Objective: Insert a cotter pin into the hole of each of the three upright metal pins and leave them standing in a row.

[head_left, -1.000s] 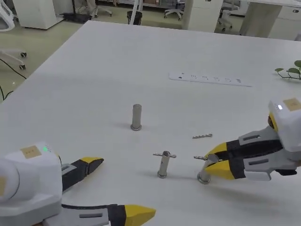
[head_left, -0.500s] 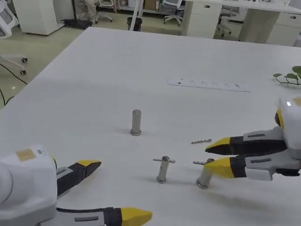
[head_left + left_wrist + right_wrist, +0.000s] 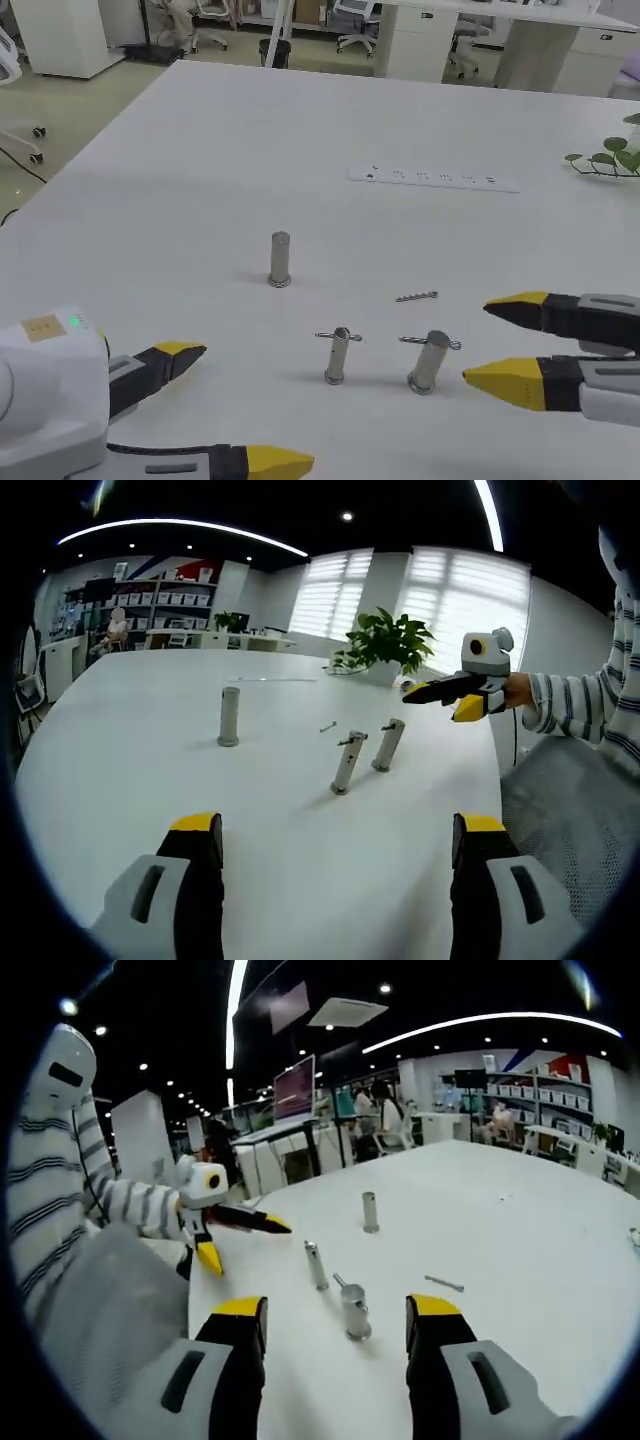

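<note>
Right tongs [image 3: 478,340] cut off at edge, loose cotter pin [image 3: 416,296] tiny, detail unclear

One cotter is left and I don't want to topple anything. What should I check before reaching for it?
1. Right tool open, empty: ok.
2. Loose cotter lies free, apart from the pins: ok.
3. Far pin upright, nothing through it: ok.
4. Left near pin and right near pin upright and cottered: ok.
5. Far pin's hole direction: cannot tell.
6. Left tool open, away from the pins: ok.
</note>
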